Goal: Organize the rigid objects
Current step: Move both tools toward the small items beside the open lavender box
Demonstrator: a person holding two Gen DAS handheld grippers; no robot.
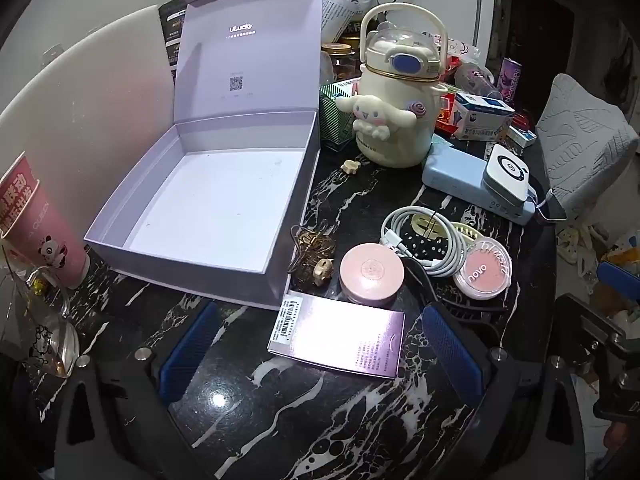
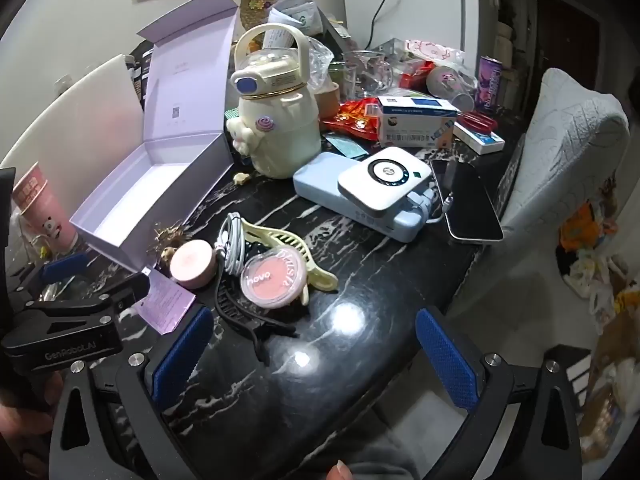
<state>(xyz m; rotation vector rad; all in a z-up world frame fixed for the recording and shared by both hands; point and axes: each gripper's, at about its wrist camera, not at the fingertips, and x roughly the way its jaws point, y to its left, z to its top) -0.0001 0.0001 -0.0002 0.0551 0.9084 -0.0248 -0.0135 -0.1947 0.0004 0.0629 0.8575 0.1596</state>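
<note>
While both tools stand spread and hold nothing, the left gripper (image 1: 320, 344) has the purple card (image 1: 338, 334) between its fingers; the open box (image 1: 192, 216) lies ahead-left, the blush (image 2: 274, 278) ahead of the right gripper (image 2: 316, 356).

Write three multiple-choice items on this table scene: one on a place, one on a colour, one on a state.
1. Where is the novo blush compact?
A. on the white cable and hair clips
B. inside the box
C. on the phone

2. What colour is the power bank under the small white printer?
A. red
B. light blue
C. black

3. What state is the lavender box in?
A. shut
B. open and full
C. open and empty

Answers: 1 A, it rests on them; 2 B, its shell is pale blue; 3 C, lid up, floor bare.
</note>
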